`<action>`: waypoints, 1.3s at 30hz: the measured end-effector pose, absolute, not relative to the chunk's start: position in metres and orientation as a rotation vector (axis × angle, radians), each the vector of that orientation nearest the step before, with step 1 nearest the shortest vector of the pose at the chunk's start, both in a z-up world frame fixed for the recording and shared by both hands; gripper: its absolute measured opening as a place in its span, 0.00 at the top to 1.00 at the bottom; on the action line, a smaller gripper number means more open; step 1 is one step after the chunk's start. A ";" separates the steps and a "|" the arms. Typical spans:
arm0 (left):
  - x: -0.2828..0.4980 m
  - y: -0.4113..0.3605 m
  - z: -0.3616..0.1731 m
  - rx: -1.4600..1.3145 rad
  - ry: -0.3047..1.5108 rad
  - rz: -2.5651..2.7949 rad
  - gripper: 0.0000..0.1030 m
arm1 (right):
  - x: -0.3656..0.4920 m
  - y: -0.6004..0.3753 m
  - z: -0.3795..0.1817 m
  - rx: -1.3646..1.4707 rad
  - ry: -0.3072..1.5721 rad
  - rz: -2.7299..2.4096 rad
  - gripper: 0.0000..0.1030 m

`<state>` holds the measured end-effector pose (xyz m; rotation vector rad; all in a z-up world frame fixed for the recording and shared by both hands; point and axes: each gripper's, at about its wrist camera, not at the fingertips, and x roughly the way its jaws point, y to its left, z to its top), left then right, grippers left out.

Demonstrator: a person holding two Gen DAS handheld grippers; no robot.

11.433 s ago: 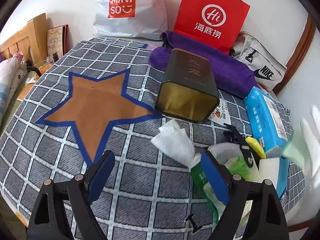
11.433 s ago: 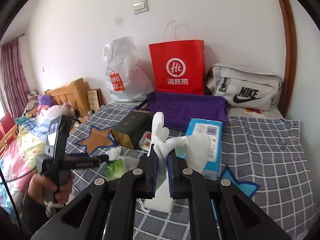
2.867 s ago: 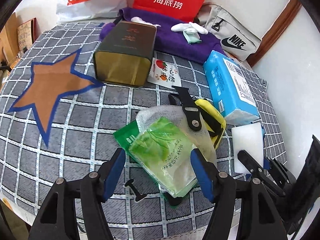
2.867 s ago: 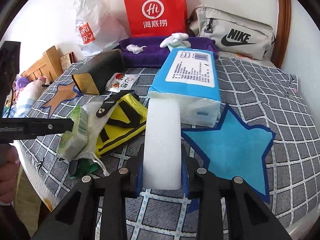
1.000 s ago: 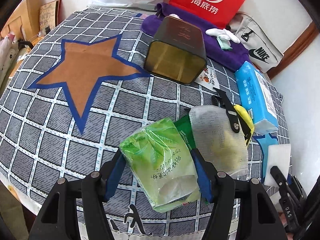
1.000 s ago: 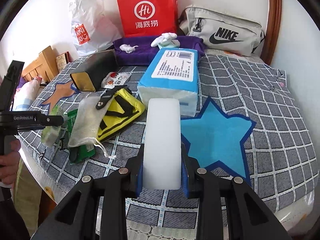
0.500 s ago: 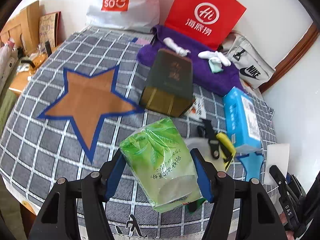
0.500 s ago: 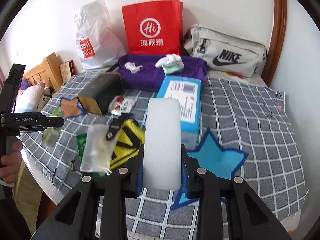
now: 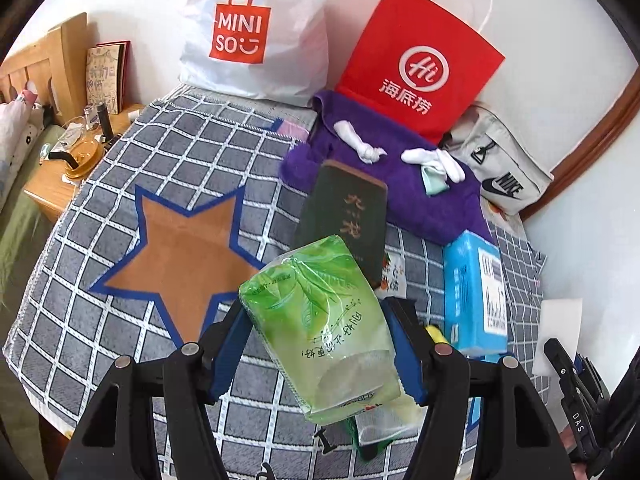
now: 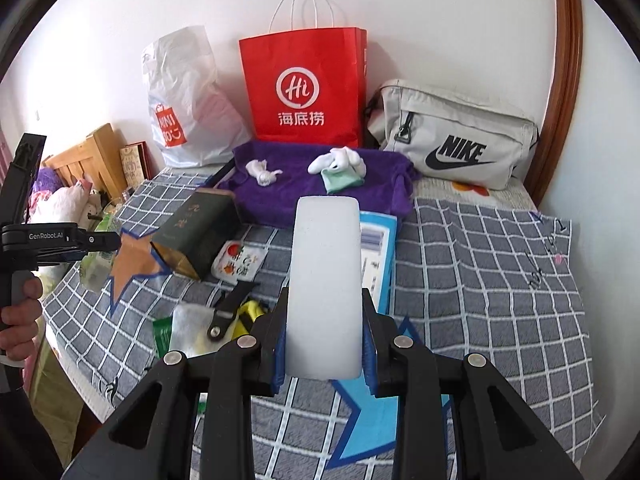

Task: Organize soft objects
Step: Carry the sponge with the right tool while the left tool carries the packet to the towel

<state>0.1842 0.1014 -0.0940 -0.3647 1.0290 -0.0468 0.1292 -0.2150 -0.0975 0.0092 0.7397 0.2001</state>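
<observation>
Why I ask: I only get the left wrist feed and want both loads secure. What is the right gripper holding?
Observer: A white foam block, pinched on both sides by the jaws of the right gripper.
Operator: What lies below it?
Observer: A blue star patch on the checked cloth.
Operator: How does my green pack look from that side?
Observer: The right wrist view shows the green pack in the left gripper, held in the air over the cloth's left side.
</observation>
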 end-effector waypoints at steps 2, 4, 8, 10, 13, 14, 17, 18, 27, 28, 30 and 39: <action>0.188 0.102 -0.092 -0.362 1.024 -0.044 0.39 | 0.134 -0.216 -0.095 0.007 0.737 0.199 0.71; 0.193 0.102 -0.089 -0.363 1.020 -0.046 0.39 | 0.140 -0.216 -0.093 0.005 0.735 0.198 0.71; 0.203 0.101 -0.086 -0.360 1.017 -0.047 0.38 | 0.152 -0.215 -0.091 0.001 0.732 0.200 0.71; 0.209 0.101 -0.085 -0.358 1.016 -0.045 0.38 | 0.159 -0.215 -0.090 -0.001 0.730 0.198 0.71; 0.219 0.100 -0.083 -0.348 1.014 -0.044 0.38 | 0.170 -0.216 -0.088 -0.001 0.726 0.195 0.71; 0.224 0.099 -0.082 -0.343 1.013 -0.044 0.38 | 0.173 -0.217 -0.088 -0.001 0.726 0.193 0.71; 0.233 0.096 -0.081 -0.338 1.013 -0.048 0.38 | 0.184 -0.219 -0.088 0.003 0.726 0.187 0.71; 0.236 0.095 -0.080 -0.335 1.012 -0.049 0.38 | 0.188 -0.220 -0.088 0.005 0.725 0.186 0.71; 0.268 0.087 -0.083 -0.328 1.019 -0.058 0.38 | 0.224 -0.225 -0.087 0.000 0.721 0.187 0.71; 0.271 0.086 -0.084 -0.328 1.021 -0.061 0.38 | 0.228 -0.226 -0.086 0.001 0.721 0.189 0.71; 0.279 0.083 -0.085 -0.332 1.025 -0.069 0.38 | 0.236 -0.227 -0.086 0.003 0.719 0.188 0.71; 0.317 0.077 -0.089 -0.342 1.038 -0.082 0.38 | 0.283 -0.235 -0.092 0.012 0.723 0.185 0.71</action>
